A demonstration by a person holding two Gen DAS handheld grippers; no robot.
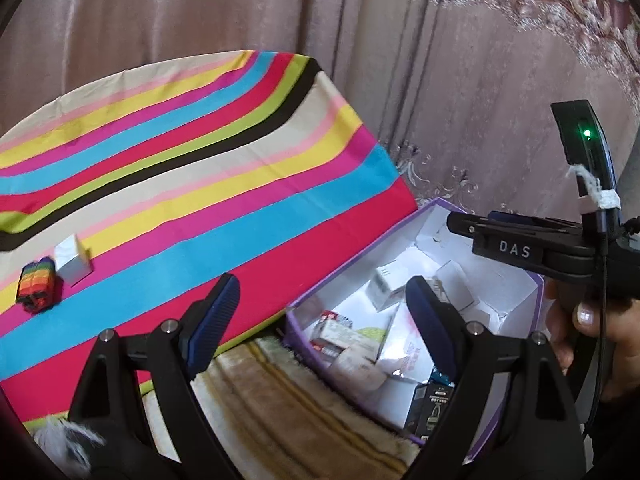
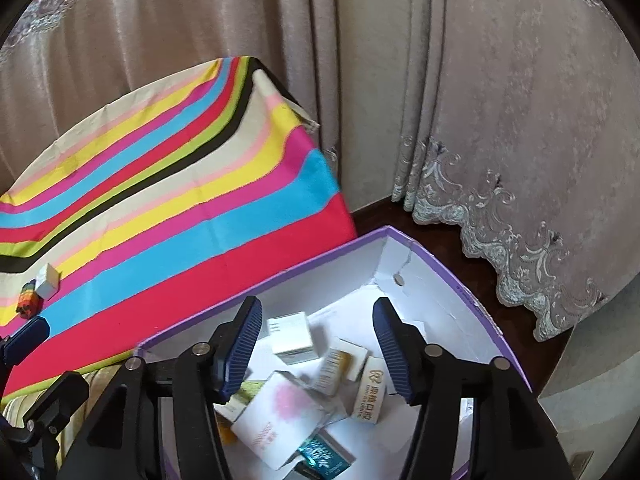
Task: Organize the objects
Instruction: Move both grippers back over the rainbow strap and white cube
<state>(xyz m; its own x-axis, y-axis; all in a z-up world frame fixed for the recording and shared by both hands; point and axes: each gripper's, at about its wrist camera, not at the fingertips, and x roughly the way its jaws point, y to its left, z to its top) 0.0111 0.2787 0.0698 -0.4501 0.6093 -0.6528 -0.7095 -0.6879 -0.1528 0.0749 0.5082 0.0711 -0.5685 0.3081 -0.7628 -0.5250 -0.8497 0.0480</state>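
My right gripper (image 2: 318,304) stands open above a purple-rimmed cardboard box (image 2: 280,270). Inside the box lie several small cartons. One white carton (image 2: 292,338) shows blurred just below the jaws and touches neither pad. My left gripper (image 1: 322,282) is open with nothing in it, over the gap between the striped table (image 1: 200,168) and the purple box (image 1: 536,280). On the table's left part sit a small white box (image 1: 72,258) and a rainbow-striped bundle (image 1: 38,286), side by side. A hand (image 1: 576,320) holds the right gripper at the right edge.
Pinkish curtains (image 2: 500,100) hang behind the table and the box. A beige rug (image 1: 280,412) lies between the table and the box, and dark wooden floor (image 2: 400,216) shows beyond the box. Something white and fluffy (image 1: 64,440) sits by my left gripper's base.
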